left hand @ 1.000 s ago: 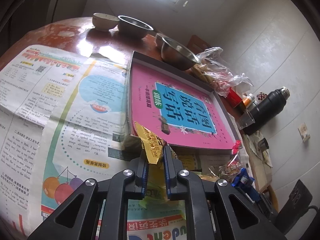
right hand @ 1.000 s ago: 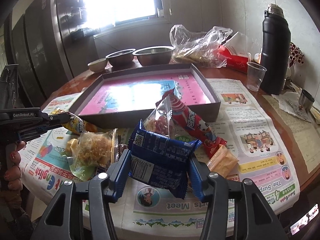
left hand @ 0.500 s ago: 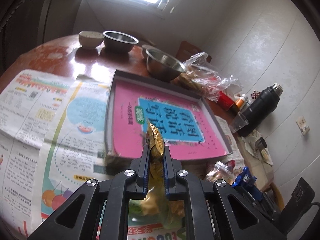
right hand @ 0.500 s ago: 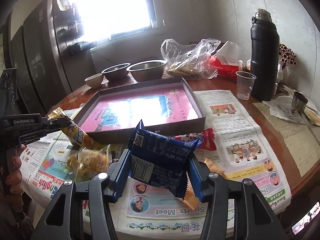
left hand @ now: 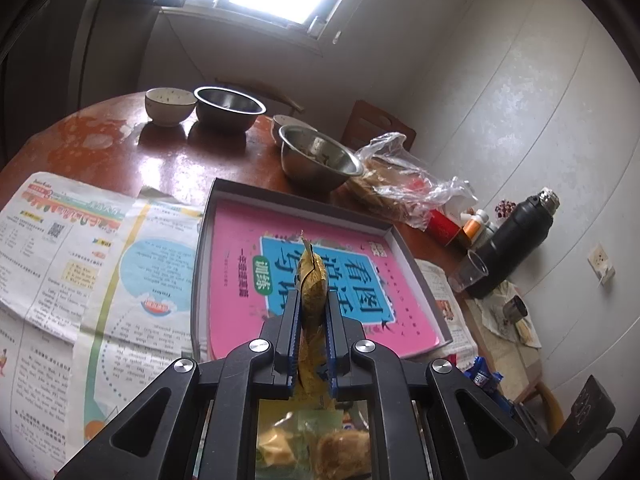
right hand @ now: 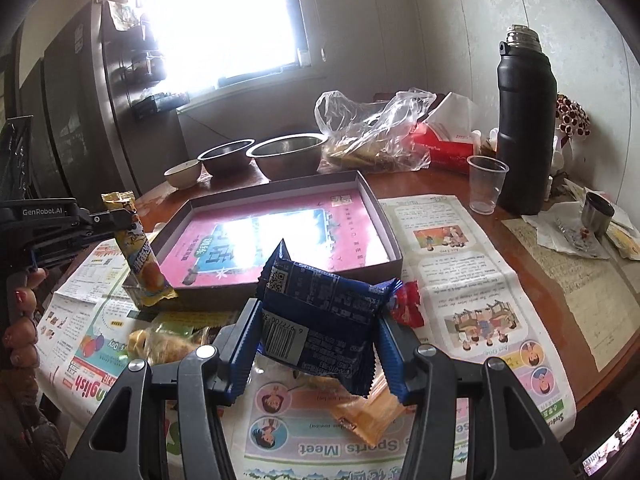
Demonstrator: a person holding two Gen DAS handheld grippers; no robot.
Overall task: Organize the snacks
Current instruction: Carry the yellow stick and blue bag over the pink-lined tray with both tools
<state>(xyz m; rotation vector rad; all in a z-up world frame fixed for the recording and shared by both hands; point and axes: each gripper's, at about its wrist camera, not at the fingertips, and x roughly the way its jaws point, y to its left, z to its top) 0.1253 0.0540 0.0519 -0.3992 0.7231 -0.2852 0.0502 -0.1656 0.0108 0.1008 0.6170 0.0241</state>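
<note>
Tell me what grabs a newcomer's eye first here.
Likely the big pink-lined box mid-table, empty of snacks. Next, the two held packets: the right gripper is shut on a dark blue snack pack in front of the box, and the left gripper is shut on a yellow snack packet, hanging at the box's near-left corner.

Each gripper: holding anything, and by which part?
Left gripper: yellow snack packet, pinched near its top end. Right gripper: blue snack packet, clamped across its two side edges.
</note>
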